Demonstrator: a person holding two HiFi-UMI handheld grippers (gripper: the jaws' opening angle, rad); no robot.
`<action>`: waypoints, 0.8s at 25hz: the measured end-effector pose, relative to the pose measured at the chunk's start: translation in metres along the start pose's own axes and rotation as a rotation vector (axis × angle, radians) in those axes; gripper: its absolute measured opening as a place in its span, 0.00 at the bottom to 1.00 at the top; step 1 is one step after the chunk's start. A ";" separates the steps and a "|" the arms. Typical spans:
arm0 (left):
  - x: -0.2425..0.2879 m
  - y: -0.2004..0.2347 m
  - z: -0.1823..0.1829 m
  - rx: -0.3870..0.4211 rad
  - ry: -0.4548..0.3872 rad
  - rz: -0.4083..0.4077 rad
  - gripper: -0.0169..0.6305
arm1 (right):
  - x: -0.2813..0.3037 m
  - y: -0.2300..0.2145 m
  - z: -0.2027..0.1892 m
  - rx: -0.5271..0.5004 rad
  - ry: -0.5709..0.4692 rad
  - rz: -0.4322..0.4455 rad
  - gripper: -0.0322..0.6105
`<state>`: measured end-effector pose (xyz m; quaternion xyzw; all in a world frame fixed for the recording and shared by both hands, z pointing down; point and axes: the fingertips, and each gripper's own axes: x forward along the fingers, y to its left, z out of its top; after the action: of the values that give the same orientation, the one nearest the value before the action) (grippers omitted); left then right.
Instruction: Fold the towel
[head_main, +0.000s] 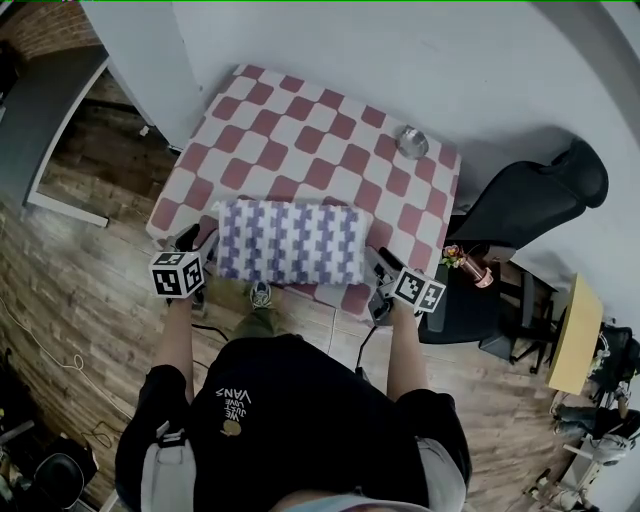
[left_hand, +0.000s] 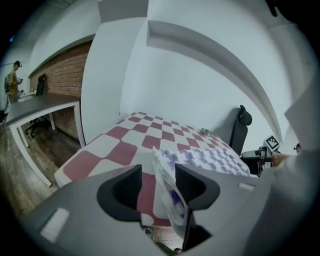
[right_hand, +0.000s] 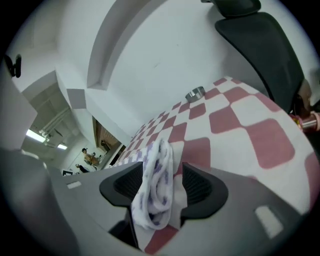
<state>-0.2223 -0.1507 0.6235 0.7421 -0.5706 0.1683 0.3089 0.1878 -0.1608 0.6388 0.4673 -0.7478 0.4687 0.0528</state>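
Fold looks laid: left tongs (left_hand: 157, 185) & right tongs (right_hand: 162, 187) gape, unpinched, round white-and-purple checked cloth towel (head_main: 292, 243) corners; next, prob. back out w/o dragging.

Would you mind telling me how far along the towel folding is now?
Done: the towel lies as a tidy folded rectangle on the checkered table. In hand: the left gripper and right gripper each have a near corner between parted jaws, not clamped. Left: probably drawing the grippers clear, perhaps one more fold.
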 end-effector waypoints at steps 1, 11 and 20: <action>-0.003 -0.004 -0.004 0.000 -0.005 -0.001 0.31 | 0.000 0.001 -0.010 0.024 0.018 0.017 0.43; 0.005 -0.032 -0.037 -0.057 0.054 -0.121 0.33 | 0.013 0.008 -0.048 0.116 0.160 0.092 0.45; 0.025 -0.029 -0.052 -0.118 0.155 -0.182 0.33 | 0.034 0.013 -0.056 0.158 0.287 0.092 0.30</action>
<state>-0.1820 -0.1310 0.6700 0.7561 -0.4844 0.1624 0.4090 0.1389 -0.1390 0.6788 0.3638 -0.7141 0.5896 0.1008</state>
